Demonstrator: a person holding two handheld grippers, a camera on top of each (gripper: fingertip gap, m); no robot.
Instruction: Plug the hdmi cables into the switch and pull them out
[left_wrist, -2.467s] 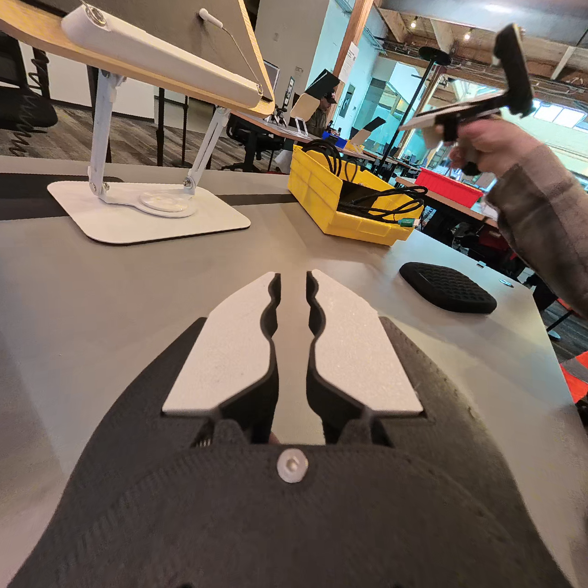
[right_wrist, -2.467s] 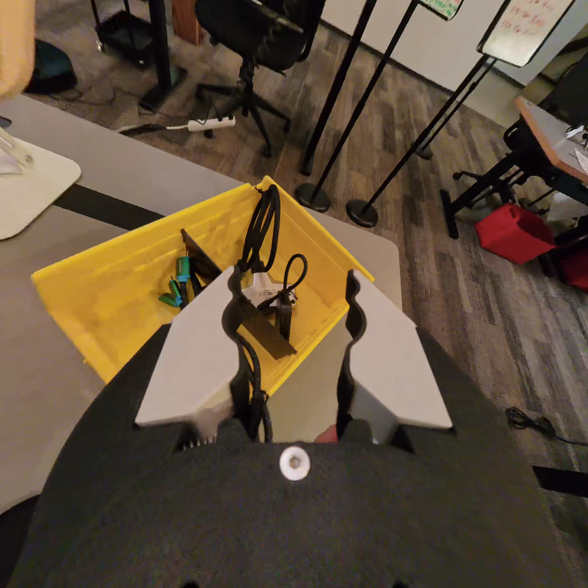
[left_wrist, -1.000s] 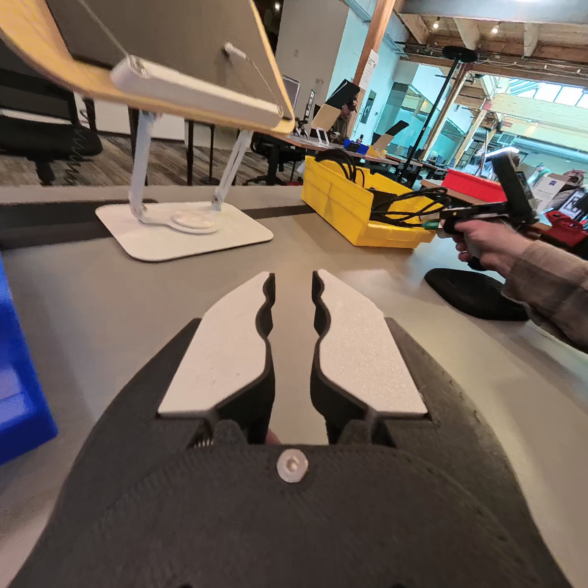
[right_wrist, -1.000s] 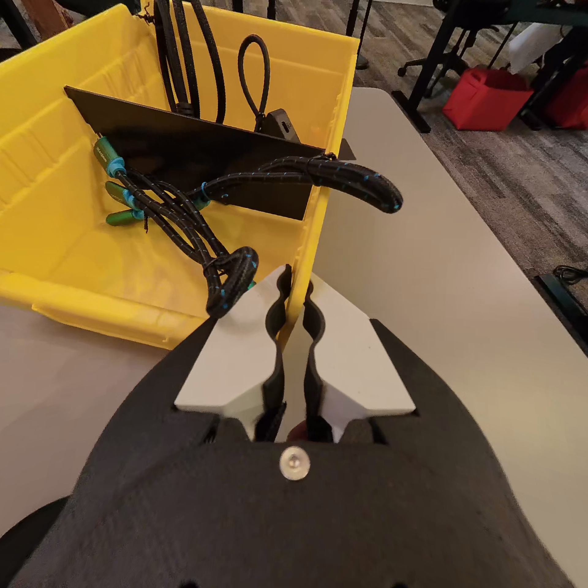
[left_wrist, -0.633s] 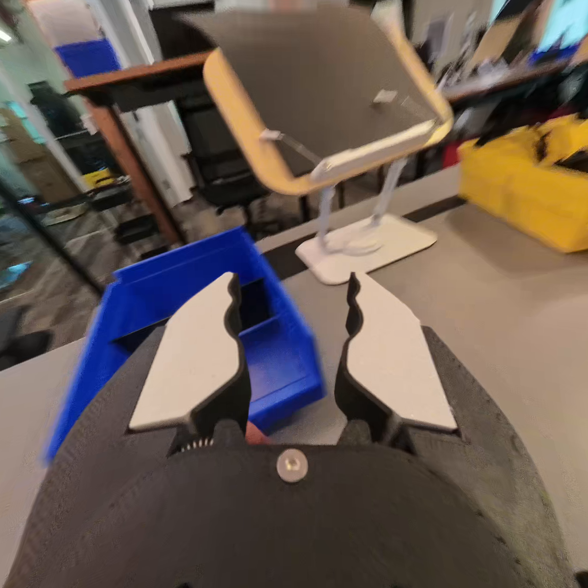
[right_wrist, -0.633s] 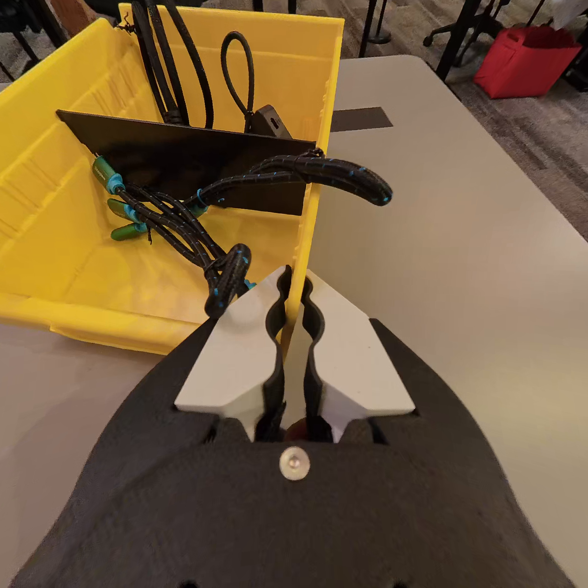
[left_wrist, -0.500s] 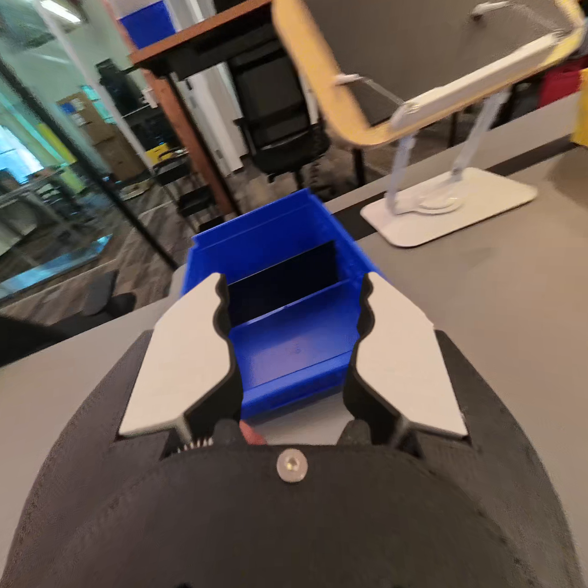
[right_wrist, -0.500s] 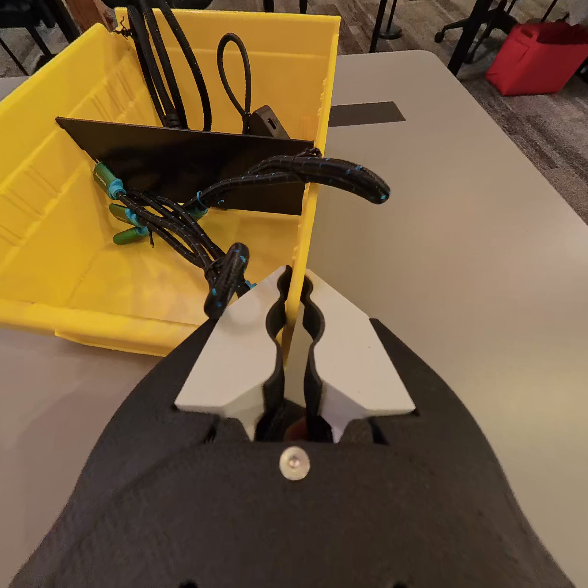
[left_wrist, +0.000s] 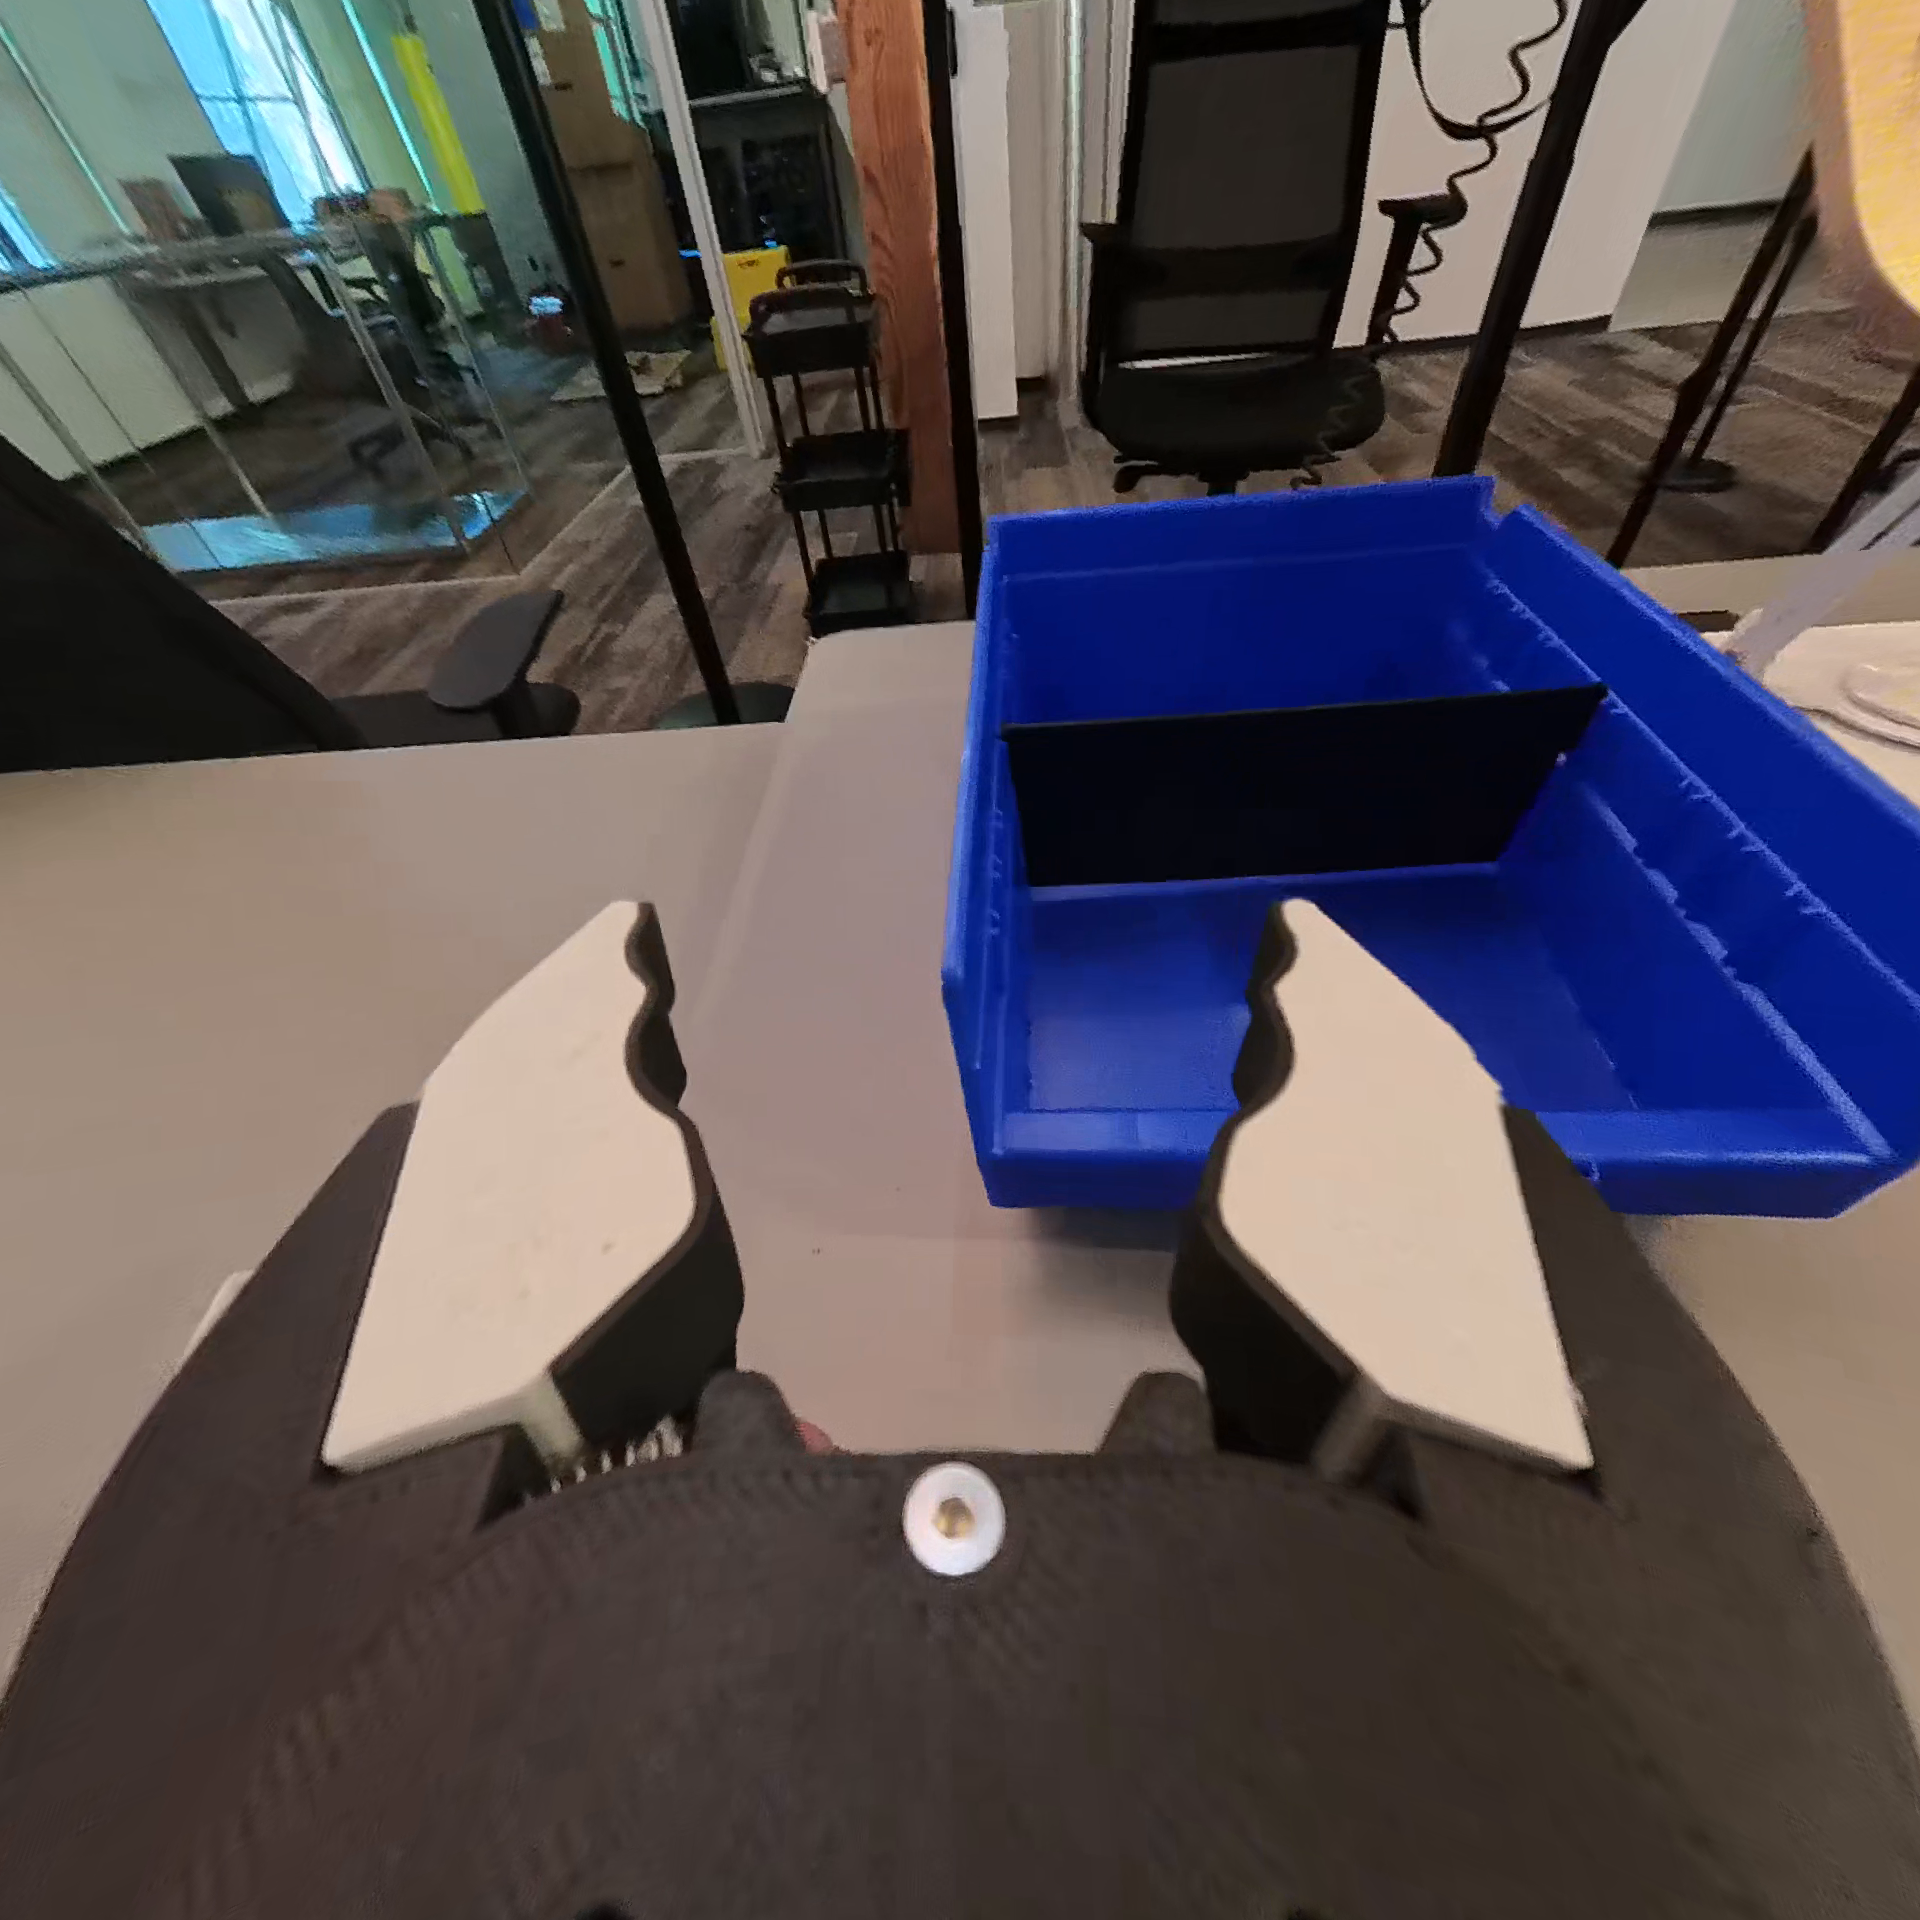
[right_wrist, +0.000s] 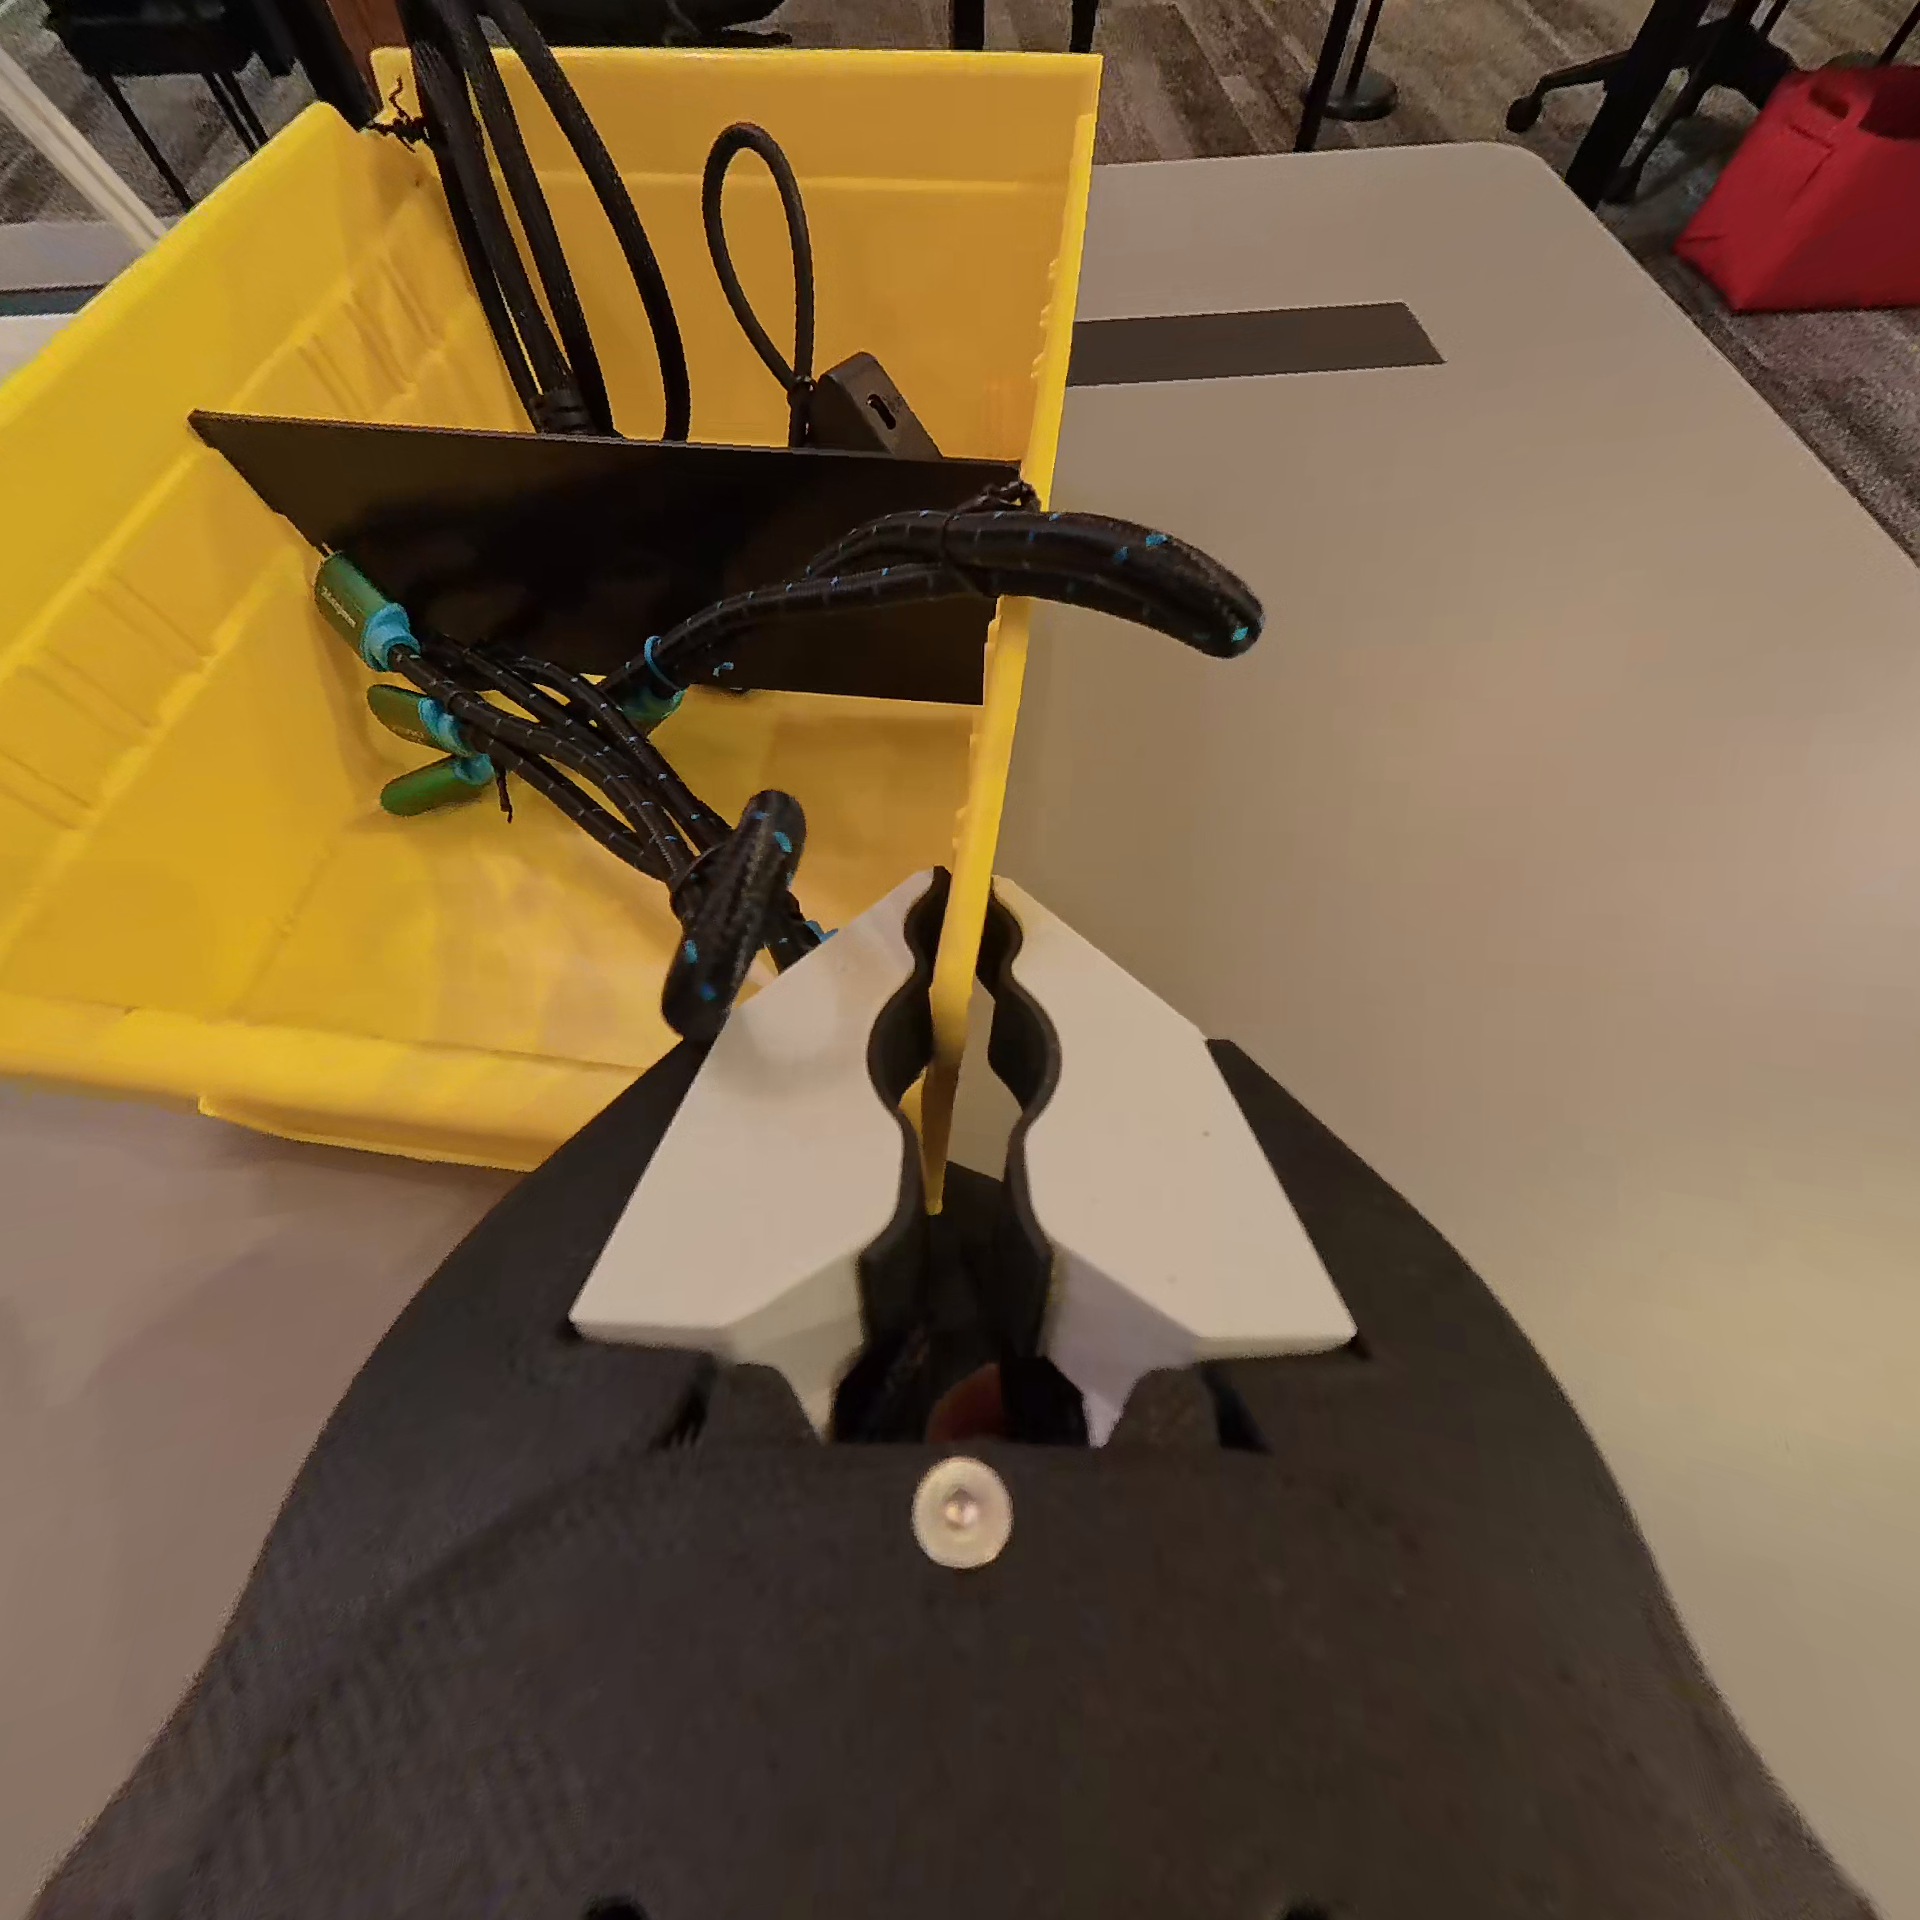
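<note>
A yellow bin (right_wrist: 260, 727) sits on the grey table and holds braided black HDMI cables (right_wrist: 582, 738) with green plugs (right_wrist: 348, 608). One cable bundle (right_wrist: 1091, 566) hangs over its right wall. Behind a black divider (right_wrist: 623, 540) lies a small black switch box (right_wrist: 868, 405) with more black cables. My right gripper (right_wrist: 961, 894) is shut on the bin's right wall. My left gripper (left_wrist: 961, 920) is open and empty above the table, beside the near left corner of an empty blue bin (left_wrist: 1766, 831).
The blue bin has a black divider (left_wrist: 1278, 790) across its middle. A white stand base (left_wrist: 1860, 675) lies right of it. Office chairs (left_wrist: 1226, 312), a cart and poles stand beyond the table's far edge. A red bin (right_wrist: 1818, 197) sits on the floor. The tips of one gripper are about 75 cm away from the tips of the other.
My left gripper has swung left from the stand to the blue bin and opened wide. My right gripper came down, shut on the yellow bin's wall and holds it, the bin turning slightly.
</note>
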